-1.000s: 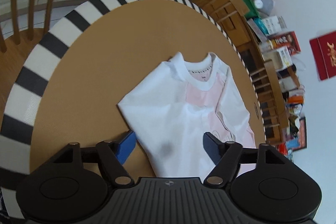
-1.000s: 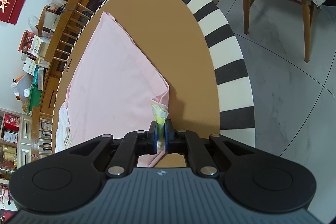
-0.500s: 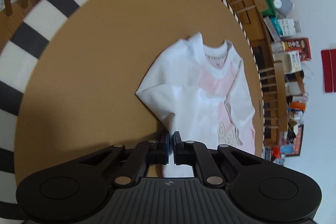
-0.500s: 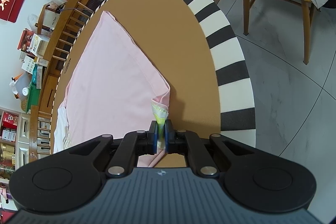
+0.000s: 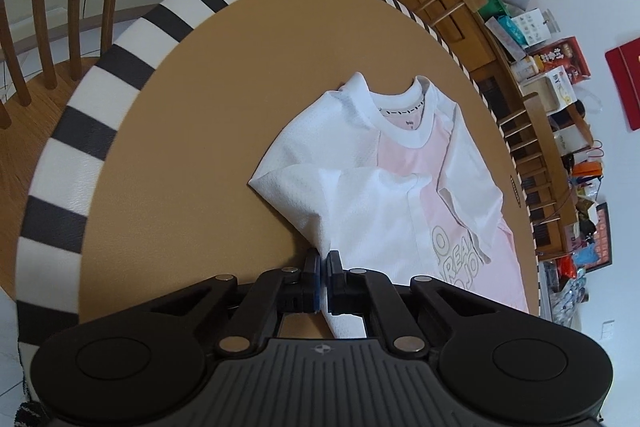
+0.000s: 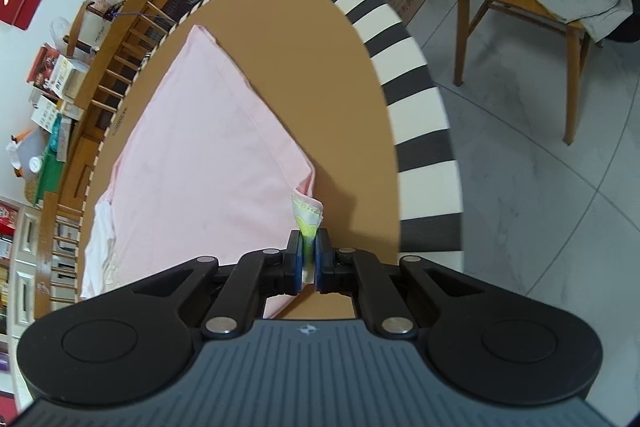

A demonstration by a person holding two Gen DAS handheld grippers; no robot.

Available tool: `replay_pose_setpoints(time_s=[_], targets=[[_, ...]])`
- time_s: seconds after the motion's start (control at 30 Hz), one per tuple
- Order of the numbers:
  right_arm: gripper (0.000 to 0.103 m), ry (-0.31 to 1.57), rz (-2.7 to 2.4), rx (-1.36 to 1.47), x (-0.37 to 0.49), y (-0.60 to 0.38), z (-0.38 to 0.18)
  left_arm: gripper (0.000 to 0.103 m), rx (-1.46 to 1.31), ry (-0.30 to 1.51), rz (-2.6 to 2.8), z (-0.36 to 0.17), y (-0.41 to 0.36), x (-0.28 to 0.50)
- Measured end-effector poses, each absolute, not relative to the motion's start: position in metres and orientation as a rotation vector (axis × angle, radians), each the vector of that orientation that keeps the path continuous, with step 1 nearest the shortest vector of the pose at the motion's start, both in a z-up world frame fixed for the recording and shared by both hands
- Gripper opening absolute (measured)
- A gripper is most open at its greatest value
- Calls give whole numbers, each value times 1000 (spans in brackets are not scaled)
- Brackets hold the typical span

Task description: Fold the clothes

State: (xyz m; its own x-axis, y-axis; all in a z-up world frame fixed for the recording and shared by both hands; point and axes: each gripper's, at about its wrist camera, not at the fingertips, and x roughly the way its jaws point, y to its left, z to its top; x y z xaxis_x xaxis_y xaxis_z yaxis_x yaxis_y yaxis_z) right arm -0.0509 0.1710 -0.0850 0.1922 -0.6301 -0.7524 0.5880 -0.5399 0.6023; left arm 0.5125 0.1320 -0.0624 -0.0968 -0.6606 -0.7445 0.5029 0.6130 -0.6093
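In the left wrist view, the left gripper (image 5: 323,263) is seen clamped on the near edge of a white and pink T-shirt (image 5: 404,187), which is spread on the brown round table (image 5: 180,147) with the striped rim; the collar (image 5: 404,119) lies at the far end, and the near-left white sleeve (image 5: 320,187) is raised slightly and wrinkled toward the pinch. The right sleeve is already laid across the printed chest. In the right wrist view, the right gripper (image 6: 307,259) is closed on the near-right corner of the shirt's pink hem (image 6: 306,227), where a yellow-green inner patch is exposed; the pink body (image 6: 192,167) is stretched flat toward the far left. A lengthwise side fold is judged to be in hand. For it to go well, both pinches should be lifted level and together, the cloth between them kept taut, the edge carried over parallel to the shirt's long axis, and the sleeve tucked inside before both holds are let go.
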Motion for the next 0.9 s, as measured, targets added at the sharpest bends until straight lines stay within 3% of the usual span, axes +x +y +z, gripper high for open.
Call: replay_pose_setpoints(time_s=[0.9], targets=[[5, 69, -1468, 1487, -72, 187, -59, 3, -162, 1380, -924, -44, 209, 506]])
